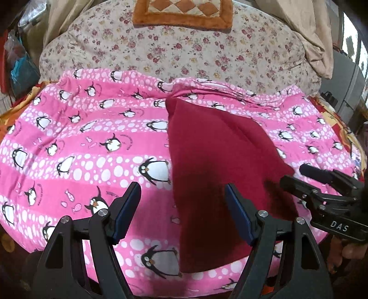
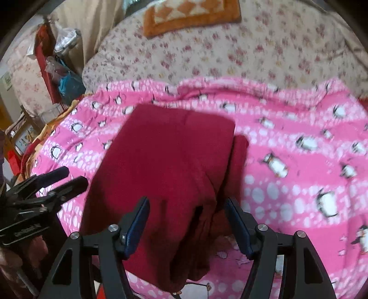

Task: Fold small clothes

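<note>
A dark red garment (image 1: 214, 165) lies folded lengthwise on a pink penguin-print blanket (image 1: 87, 142) spread over the bed. In the left wrist view it runs from the centre of the frame down to the lower middle, narrow at the far end and wider near the camera. The left tool (image 1: 182, 212) hovers above it at the bottom of the frame with its jaws wide apart and nothing between the pads; its right finger sits over the red cloth, its left finger over the blanket. The right tool (image 1: 299, 177) shows at the right edge of that view, just beside the garment's edge.

In the right wrist view the garment (image 2: 165, 165) fills the centre, with a second layer peeking out along its right side. The right tool (image 2: 187, 222) stands open over its near end, gripping nothing. The left tool (image 2: 69, 177) is at the left edge, also open.

Beyond the blanket, a floral quilt (image 1: 184, 48) fills the upper part of the frame, with an orange checked cushion (image 1: 184, 11) at the top.
</note>
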